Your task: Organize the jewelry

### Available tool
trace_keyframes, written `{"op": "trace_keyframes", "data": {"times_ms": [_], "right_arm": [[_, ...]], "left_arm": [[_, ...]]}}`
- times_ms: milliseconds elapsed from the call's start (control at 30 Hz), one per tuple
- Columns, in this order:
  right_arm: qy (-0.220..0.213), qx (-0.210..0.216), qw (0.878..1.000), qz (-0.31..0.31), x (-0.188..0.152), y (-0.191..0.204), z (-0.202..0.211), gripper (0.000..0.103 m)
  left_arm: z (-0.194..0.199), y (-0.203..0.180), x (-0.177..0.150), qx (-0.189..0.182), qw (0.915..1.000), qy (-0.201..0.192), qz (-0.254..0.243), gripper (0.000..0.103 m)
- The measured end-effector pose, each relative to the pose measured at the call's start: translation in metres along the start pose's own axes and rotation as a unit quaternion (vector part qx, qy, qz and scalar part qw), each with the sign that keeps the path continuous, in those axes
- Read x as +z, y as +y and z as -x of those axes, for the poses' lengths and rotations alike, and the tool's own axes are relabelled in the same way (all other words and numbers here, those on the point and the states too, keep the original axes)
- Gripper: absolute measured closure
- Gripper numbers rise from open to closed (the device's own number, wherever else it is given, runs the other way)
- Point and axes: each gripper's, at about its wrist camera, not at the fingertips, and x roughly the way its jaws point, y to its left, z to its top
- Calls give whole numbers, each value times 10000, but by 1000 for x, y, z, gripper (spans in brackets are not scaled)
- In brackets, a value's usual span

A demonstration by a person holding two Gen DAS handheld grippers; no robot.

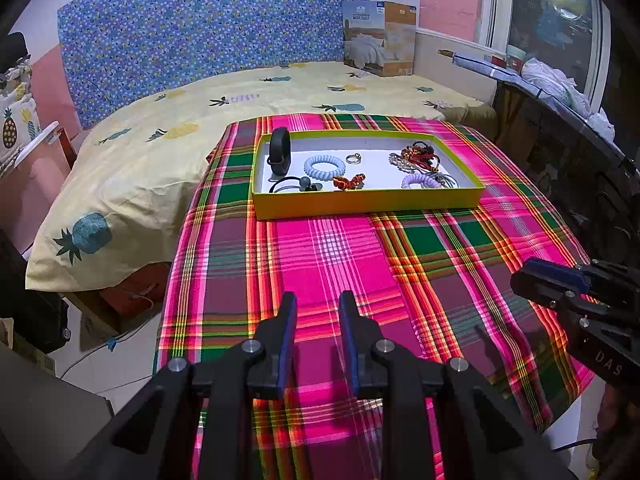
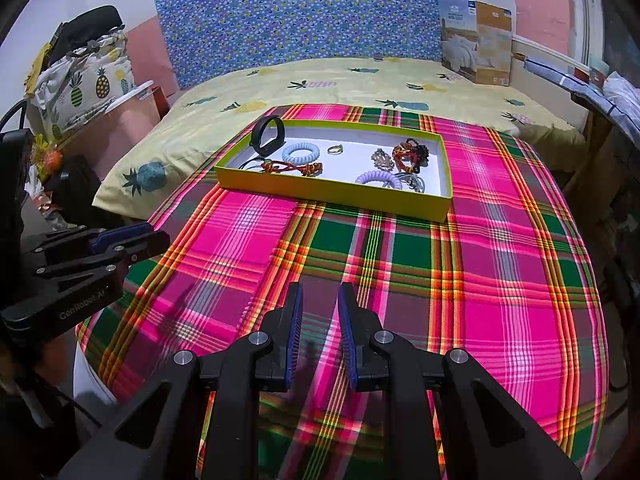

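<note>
Every piece in sight is held inside the tray [image 1: 368, 202], which sits at twelve o'clock on the plaid cloth [image 1: 332, 248], well apart from both grippers. At the tray's ten o'clock corner a black band [image 1: 279, 152] is propped upright against the wall; a pale blue coil [image 1: 324, 167] lies just beside it, and a ring [image 1: 353, 157] is seen alone near the centre. At seven o'clock a black tie [image 1: 294, 185] is found, with a red cord piece [image 1: 349, 182] next to it. A lilac coil [image 1: 422, 181] rests at five o'clock, touching some grey loops, and at two o'clock a tangle [image 1: 416, 156] of beads and cords is heaped (individual pieces cannot be told apart).

Nothing loose is seen on the cloth, so gathering is judged done. Sorting is judged unfinished: that heap is not separated, and no dividers are visible.

The left gripper [image 1: 317, 300] is held low at six o'clock, fingers parted, nothing between them. The right gripper [image 2: 319, 292] is likewise held parted and empty, over bare cloth.
</note>
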Motion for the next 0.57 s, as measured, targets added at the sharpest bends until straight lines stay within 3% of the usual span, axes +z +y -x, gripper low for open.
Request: {"op": "trace_keyframes", "data": {"times_ms": [567], "right_arm": [[-3, 5, 10000, 11, -1, 2, 0, 85]], "left_arm": [[-2, 2, 1, -12, 10000, 30, 35, 81]]}}
